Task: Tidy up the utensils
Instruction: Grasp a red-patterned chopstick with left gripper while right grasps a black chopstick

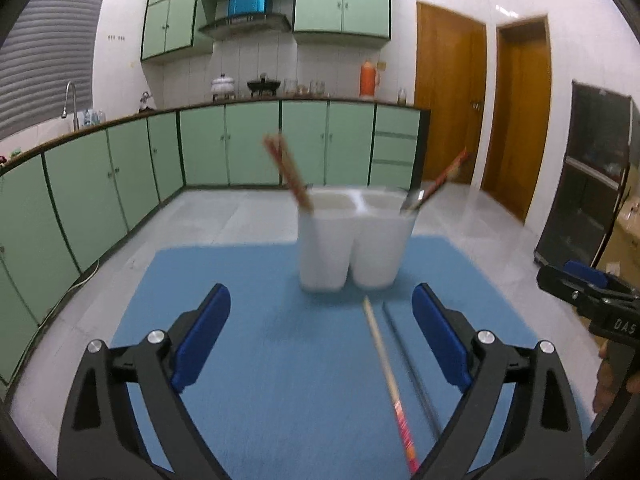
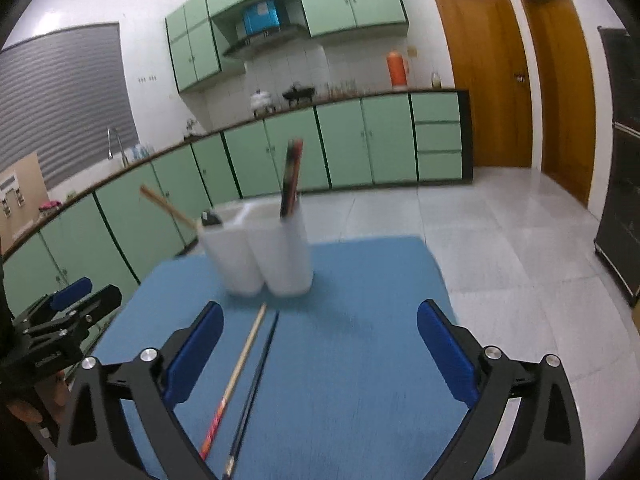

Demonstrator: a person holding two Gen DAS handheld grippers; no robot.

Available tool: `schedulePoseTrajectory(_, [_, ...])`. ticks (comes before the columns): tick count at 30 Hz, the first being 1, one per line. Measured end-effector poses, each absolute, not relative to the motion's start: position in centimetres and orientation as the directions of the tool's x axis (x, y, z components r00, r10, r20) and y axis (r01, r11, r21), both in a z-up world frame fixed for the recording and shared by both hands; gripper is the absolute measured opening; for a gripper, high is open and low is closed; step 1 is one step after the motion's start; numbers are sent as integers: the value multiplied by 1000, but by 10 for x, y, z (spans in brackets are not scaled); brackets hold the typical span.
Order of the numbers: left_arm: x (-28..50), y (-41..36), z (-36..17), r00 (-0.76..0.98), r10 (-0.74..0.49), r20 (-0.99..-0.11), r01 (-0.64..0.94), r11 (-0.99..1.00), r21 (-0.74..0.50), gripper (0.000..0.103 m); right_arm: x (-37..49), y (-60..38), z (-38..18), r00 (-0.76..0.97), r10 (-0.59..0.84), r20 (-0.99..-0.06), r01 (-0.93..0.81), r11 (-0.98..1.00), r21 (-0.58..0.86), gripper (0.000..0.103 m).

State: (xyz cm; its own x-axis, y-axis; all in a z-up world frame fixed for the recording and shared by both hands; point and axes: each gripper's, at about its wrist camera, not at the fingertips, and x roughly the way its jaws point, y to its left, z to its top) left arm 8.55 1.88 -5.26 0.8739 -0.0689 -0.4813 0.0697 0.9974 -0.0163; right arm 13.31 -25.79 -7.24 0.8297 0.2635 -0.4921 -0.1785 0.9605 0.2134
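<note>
From the left wrist, the left tongs [image 1: 321, 344] stood wide open and empty above the blue tabletop [image 1: 248, 360], where a pale chopstick [image 1: 386, 372] and a dark chopstick [image 1: 408, 364] lay side by side just before the white holder [image 1: 352, 248]. From the right wrist, the right tongs [image 2: 320, 354] gaped equally, holding nothing. Both sticks looked light, stiff and slippery; gripping mid-shaft seemed safest.
</note>
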Motion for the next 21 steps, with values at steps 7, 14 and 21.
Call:
schedulePoseTrajectory(7, [75,32,-92,820,-53,-570,55,998,-13,89,120,-236,-109,775,279,-567,-184,958,219,95])
schedulePoseTrajectory(14, [69,40,-112,782,-45,-622,42,999,-19,89,116,-203,-139,695,322,-643,-226,947,230,76])
schedulePoseTrajectory(21, [69,51,-121,765,-45,-642,21,999,-45,89,126,-175,-158,603,348,-718,-272,936,225,35])
